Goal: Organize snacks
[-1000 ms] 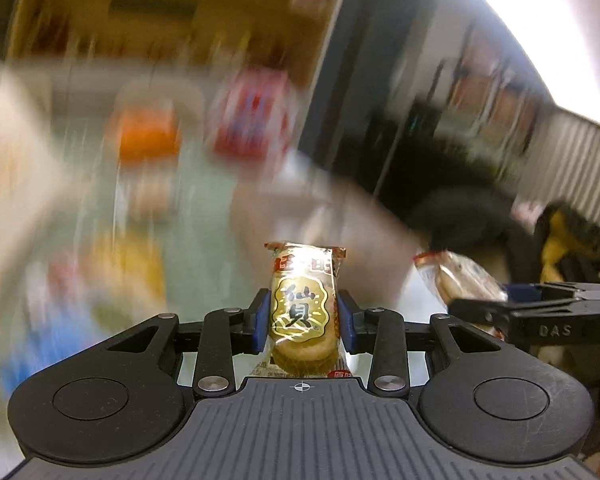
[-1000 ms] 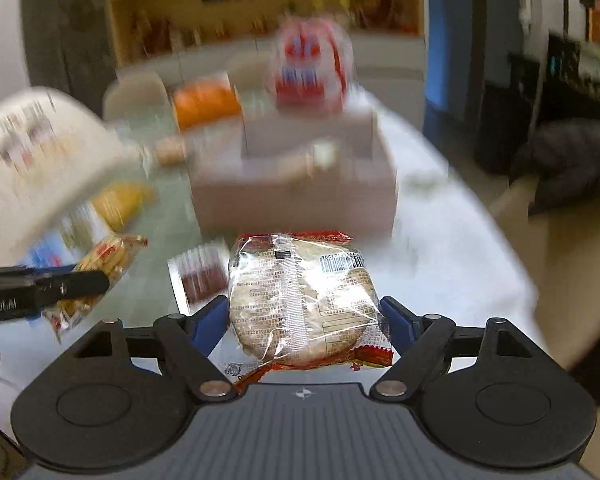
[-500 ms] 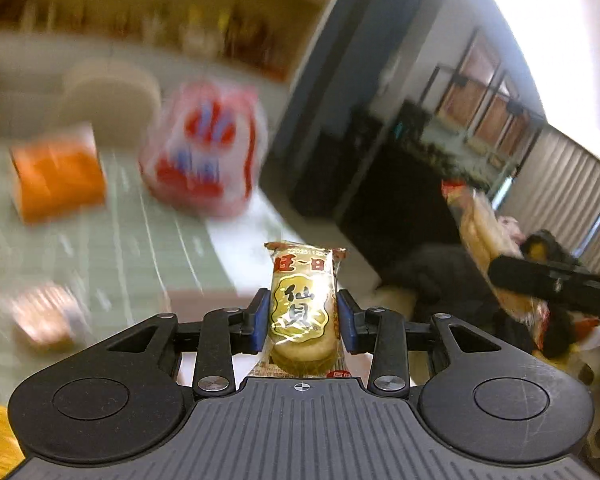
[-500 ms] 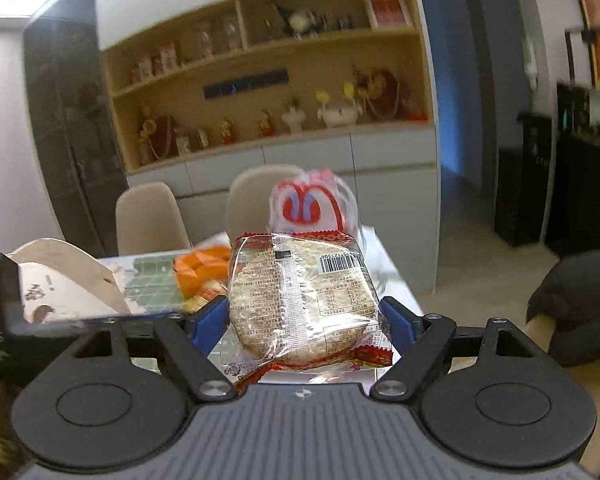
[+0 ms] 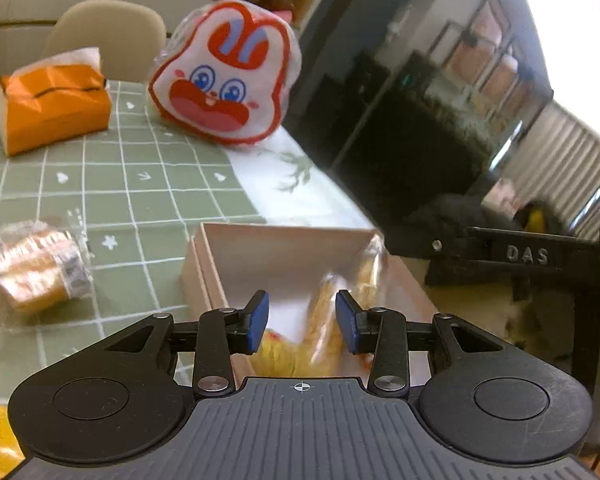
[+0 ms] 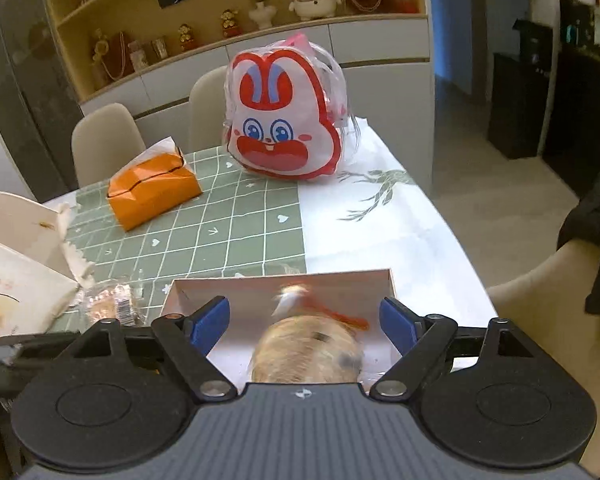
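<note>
A pale pink open box (image 5: 284,236) sits on the table edge, just below both grippers. My left gripper (image 5: 302,320) hangs over it with its jaws opening. A small yellow rice-cracker pack (image 5: 326,332) is blurred beneath the blue pads, touching neither. My right gripper (image 6: 303,324) is open wide over the same box (image 6: 280,278). The round cracker pack (image 6: 308,354) is blurred below and between its pads, free of both. One black finger of the right gripper (image 5: 528,256) shows at the right of the left wrist view.
A rabbit-face bag (image 6: 284,120) and an orange tissue box (image 6: 152,188) stand at the back of the green checked mat (image 6: 236,240). A wrapped snack (image 5: 36,264) lies left of the box. A white paper bag (image 6: 16,264) is at far left. The table edge runs right of the box.
Both grippers swung in over the pink box. Each was shut on its cracker pack before; both have let go, and the packs are dropping into the box.
</note>
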